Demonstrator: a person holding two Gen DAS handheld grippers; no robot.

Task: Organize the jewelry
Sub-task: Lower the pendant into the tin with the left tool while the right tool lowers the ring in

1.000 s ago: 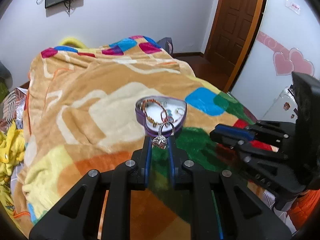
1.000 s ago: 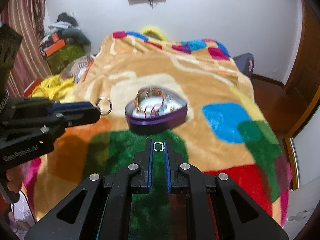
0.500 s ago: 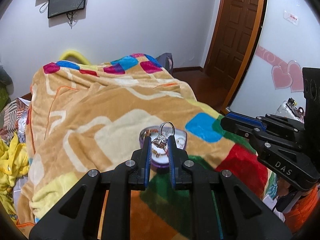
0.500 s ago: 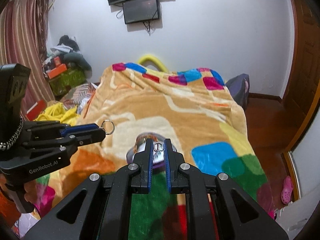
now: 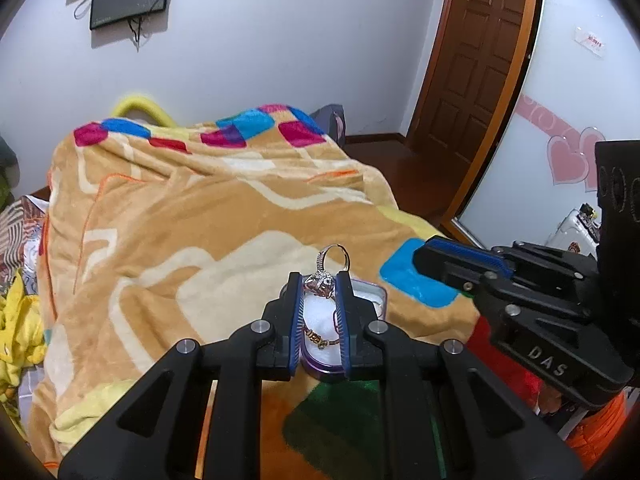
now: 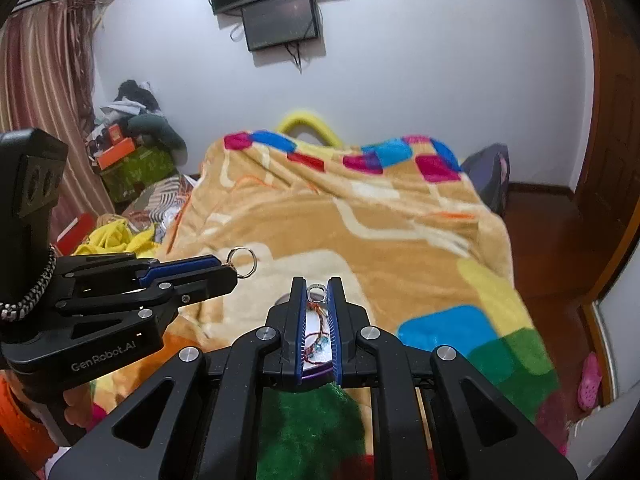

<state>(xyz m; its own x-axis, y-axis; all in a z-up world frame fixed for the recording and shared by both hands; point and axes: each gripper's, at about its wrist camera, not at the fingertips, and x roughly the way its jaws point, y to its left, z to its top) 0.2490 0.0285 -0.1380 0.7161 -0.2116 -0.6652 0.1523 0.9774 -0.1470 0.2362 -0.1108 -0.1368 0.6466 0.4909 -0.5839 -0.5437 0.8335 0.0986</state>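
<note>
In the lower centre of the left wrist frame, the left gripper (image 5: pixel 319 280) has its jaws pinching a silver ring with a stone cluster (image 5: pixel 323 278), the band standing up above the fingertips, and the purple box (image 5: pixel 372 300) with white padding lies on the blanket (image 5: pixel 168 216) just behind and under the fingers. In the right wrist frame the right gripper (image 6: pixel 317 292) has its jaws pressed on a small silver ring (image 6: pixel 317 292) at the very tips, above the same box. I judge that both grips are thin, so a quick tilt or an early release can drop a ring into the soft blanket, where it is hard to find.
</note>
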